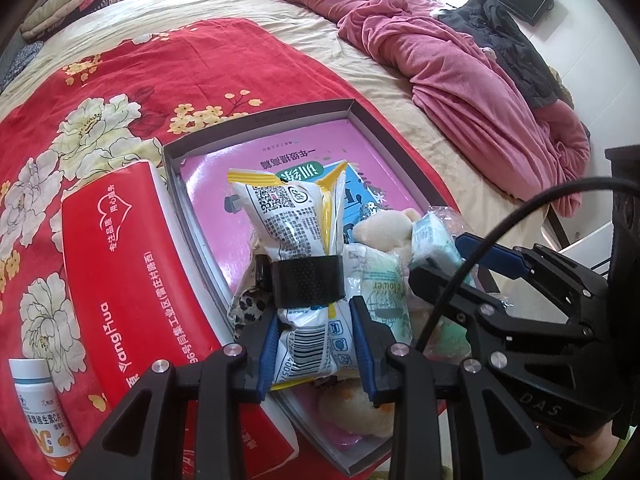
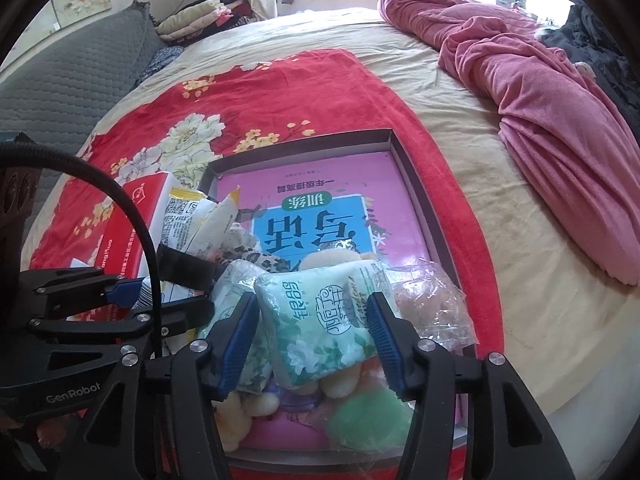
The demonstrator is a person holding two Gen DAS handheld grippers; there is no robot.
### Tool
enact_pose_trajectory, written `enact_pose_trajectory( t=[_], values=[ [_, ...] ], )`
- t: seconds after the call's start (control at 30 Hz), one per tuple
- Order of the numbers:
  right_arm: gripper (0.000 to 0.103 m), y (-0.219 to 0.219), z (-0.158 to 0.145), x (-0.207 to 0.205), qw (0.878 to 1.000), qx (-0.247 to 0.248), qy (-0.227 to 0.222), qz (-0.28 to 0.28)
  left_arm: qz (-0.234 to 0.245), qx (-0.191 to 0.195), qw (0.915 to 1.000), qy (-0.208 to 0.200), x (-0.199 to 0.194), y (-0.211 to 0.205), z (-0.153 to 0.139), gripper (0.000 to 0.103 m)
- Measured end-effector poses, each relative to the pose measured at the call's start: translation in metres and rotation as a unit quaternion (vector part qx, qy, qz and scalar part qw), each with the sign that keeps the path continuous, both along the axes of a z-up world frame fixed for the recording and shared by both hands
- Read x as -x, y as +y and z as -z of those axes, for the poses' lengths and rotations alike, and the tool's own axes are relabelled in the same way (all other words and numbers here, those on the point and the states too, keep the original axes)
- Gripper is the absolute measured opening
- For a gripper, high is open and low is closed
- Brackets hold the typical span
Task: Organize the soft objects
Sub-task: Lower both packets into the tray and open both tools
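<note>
The left hand-held gripper (image 1: pixel 316 344) pinches the puffy snack packet (image 1: pixel 298 236) by its lower end over the grey tray (image 2: pixel 416 184) (light, crinkly, crushable, so grip the seam). The right hand-held gripper (image 2: pixel 314 334) stands open around the soft tissue pack (image 2: pixel 320 320), pads apart from it. Beyond lies the pink blanket (image 2: pixel 560 120).

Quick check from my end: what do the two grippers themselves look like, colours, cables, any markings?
Both are black angular linkage frames with silver round pivot screws and ribbed blue pads on the fingers. The left gripper shows white "GenRobot" lettering on its body in the right wrist view; the right gripper shows "DAS" in the left wrist view. A black cable arcs over the right one.
</note>
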State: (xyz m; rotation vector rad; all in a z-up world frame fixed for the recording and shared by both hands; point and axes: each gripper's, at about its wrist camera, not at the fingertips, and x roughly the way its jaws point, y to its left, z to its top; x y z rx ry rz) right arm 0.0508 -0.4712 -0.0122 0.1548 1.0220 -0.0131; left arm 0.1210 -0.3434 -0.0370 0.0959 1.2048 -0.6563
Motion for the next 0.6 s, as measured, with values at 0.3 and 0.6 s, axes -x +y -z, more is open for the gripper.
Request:
enact_pose_trajectory(
  t=[0.3, 0.6],
  values=[
    [0.072, -0.008, -0.021, 0.018, 0.999, 0.018, -0.019, 0.02, 0.005, 0.018, 0.9998, 0.01, -0.001, 0.001, -0.005, 0.035],
    [0.073, -0.029, -0.05, 0.047, 0.996, 0.011, -0.048, 0.069, 0.01, 0.041, 0.9986, -0.031, 0.008, 0.005, -0.032, 0.054]
  ],
)
